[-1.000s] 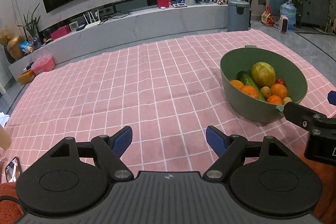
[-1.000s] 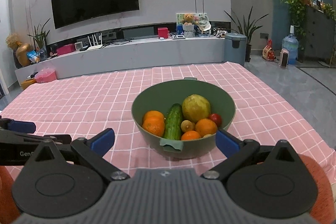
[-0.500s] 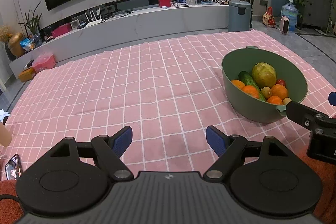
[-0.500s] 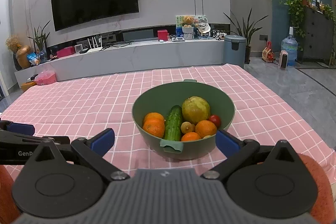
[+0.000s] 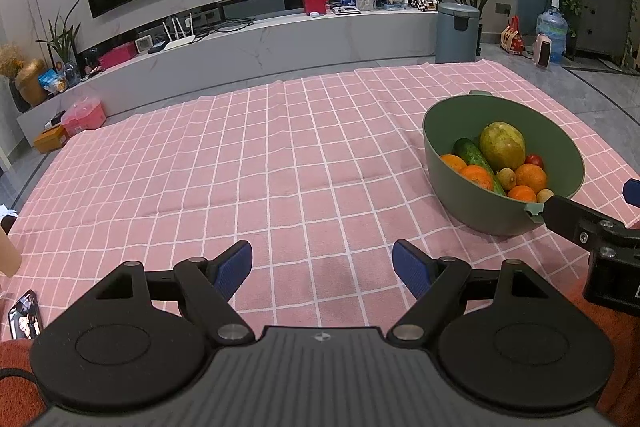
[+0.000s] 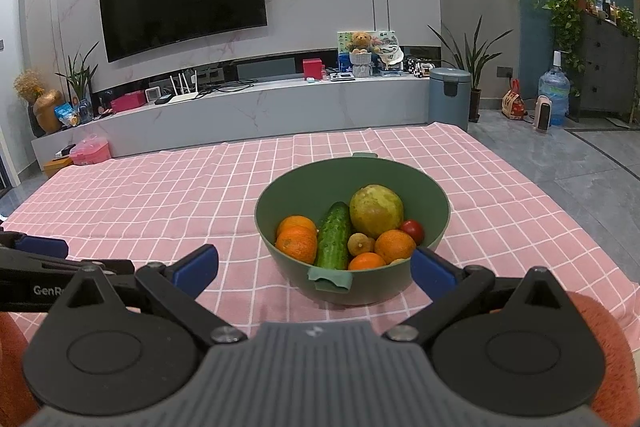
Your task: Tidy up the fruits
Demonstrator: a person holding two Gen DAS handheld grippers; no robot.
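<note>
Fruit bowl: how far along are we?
Nothing looks done: the oranges, cucumber and the rest all sit in the green bowl, and the pink tablecloth around it is bare. In hand: nothing, both left tongs and right tongs open. Left: all the sorting.

left gripper (image 5: 322, 269): raised, tilted up slightly | right gripper (image 6: 314, 267): backed slightly from green bowl (image 6: 434, 203)
</note>
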